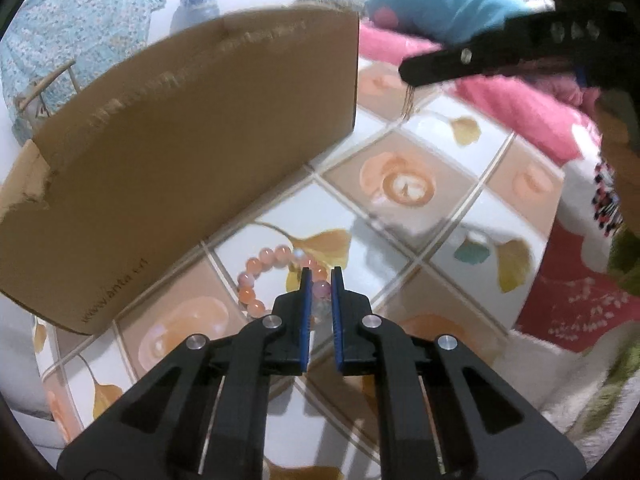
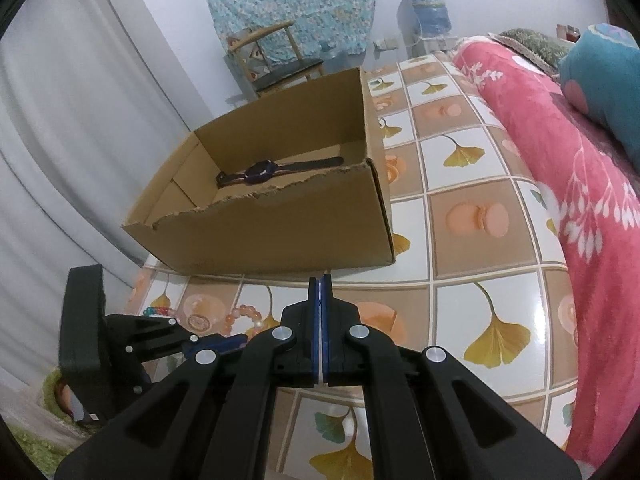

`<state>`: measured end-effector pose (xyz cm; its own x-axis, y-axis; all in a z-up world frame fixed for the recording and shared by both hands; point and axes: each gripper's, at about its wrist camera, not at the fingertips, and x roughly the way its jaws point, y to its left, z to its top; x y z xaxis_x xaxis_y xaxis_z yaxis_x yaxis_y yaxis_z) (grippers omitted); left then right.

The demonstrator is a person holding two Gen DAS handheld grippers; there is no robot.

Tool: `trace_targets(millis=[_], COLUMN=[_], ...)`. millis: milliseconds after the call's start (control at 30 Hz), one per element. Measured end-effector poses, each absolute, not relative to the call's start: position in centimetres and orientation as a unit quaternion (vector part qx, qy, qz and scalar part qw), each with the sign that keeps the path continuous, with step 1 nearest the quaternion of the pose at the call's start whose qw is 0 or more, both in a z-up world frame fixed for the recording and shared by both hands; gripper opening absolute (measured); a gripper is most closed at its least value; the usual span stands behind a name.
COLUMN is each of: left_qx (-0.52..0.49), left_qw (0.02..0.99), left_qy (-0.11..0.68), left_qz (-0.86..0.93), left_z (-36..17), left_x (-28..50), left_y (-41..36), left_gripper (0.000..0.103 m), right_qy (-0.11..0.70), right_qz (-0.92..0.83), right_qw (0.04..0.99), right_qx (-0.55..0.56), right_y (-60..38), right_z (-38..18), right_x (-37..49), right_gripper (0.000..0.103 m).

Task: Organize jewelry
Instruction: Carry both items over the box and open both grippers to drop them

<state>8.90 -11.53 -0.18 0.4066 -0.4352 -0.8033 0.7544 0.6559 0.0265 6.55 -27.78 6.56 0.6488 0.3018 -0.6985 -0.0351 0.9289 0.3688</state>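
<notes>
Table (image 2: pixel 460 216): covered by a cloth (image 1: pixel 420 184) printed with squares of ginkgo leaves and peach-coloured rounds; everything else is borne on it.
Blanket (image 2: pixel 560 168): pink with white sprigs, heaped along the far edge of the table in the right wrist view.
Cardboard box (image 2: pixel 280 232): open-topped, its near rim torn ragged, set on the cloth beyond both grippers.
Left gripper (image 1: pixel 320 276): pointed steeply down at the cloth; its blue-lined jaws are seen narrowly parted, with a bead of the bracelet lying in the gap. Whether the pads press on that bead cannot be told.
Right gripper (image 2: pixel 320 280): held just short of the box's near wall; its jaws are closed flat together, and nothing is seen between them.
Watch (image 2: pixel 264 170): dark, laid flat on the box floor with its strap stretched out.
Pink bead bracelet (image 1: pixel 264 276): laid in a ring on the cloth just in front of the box, at the left gripper's fingertips.
Coloured bead string (image 2: pixel 158 312): a short run of blue, green and red beads is glimpsed on the cloth behind the left gripper.
</notes>
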Motion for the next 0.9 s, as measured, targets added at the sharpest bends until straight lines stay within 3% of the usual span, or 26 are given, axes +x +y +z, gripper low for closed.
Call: trace_targets(millis=[200,400,600,733,900], left_qx=[0.128,0.036,0.05,0.087,0.088], left_qw=[0.834,0.857,0.877,0.873,0.82], left_qy=[0.377,0.293,0.251,0.294,0.422], left_qz=[-0.382,-0.423,-0.406,-0.38,-0.377], left_z=[5.2,13.9,17.8,15.8,11.0], left_x=[9.6,11.8,15.5,19.7,24.9], left_y=[-9.7,-6.9,-6.7,-7.9,-8.1], left_gripper=[0.008,0.008,0.008,0.008,0.008], right_qy=[0.383,0.329,0.31,0.365,0.46], right_qz=[0.117,0.166,0.217,0.251,0.264], right_qw=[0.904,0.925,0.922,0.891,0.841], right_qx=[0.149,0.091,0.078,0.102,0.104], right_y=[-26.9,-24.7,-23.9,-23.7,-22.9], right_z=[9.4,14.7,17.9,16.2,12.1], right_x=[6.8,8.4,13.1,17.8,23.4], right_gripper=[0.001,0.001,0.001,0.001,0.001])
